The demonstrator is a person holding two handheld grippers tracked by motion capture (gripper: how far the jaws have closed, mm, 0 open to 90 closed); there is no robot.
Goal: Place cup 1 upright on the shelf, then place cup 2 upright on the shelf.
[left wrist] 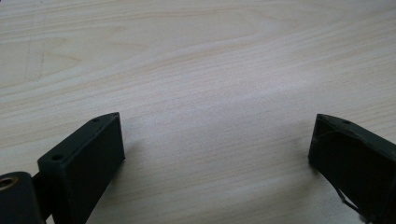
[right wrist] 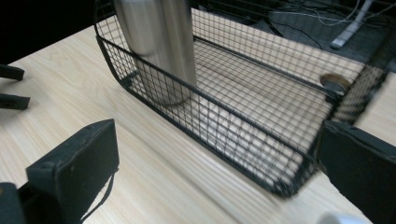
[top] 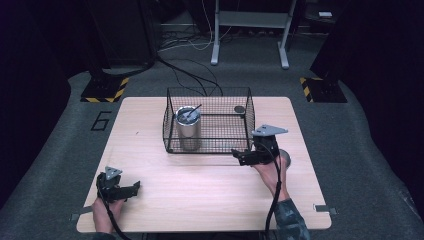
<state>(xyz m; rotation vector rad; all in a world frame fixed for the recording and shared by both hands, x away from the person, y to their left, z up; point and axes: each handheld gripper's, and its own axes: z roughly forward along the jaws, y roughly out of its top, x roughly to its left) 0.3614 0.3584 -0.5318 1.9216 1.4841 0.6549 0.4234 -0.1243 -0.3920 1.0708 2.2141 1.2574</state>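
Observation:
A black wire basket [top: 247, 112] stands at the table's back middle. A steel tumbler [top: 188, 129] stands upright in its left end, with a thin dark item poking out of its top. A small dark disc [top: 239, 109] lies in the basket's back right corner. My right gripper [top: 239, 157] is open just outside the basket's front right corner, holding nothing. From the right gripper view, the basket [right wrist: 210, 103], tumbler [right wrist: 159, 42] and disc [right wrist: 334, 81] lie beyond my right gripper [right wrist: 217, 140]. My left gripper [top: 135, 188] rests open near the front left, over bare wood [left wrist: 217, 123].
The light wooden table [top: 200, 200] has bare room in front of the basket. A round grey object [top: 286, 159] lies just right of the right hand. The floor behind holds cables, a stand's legs and hazard-striped bases. Left gripper jaws [right wrist: 9, 86] show at the right gripper view's edge.

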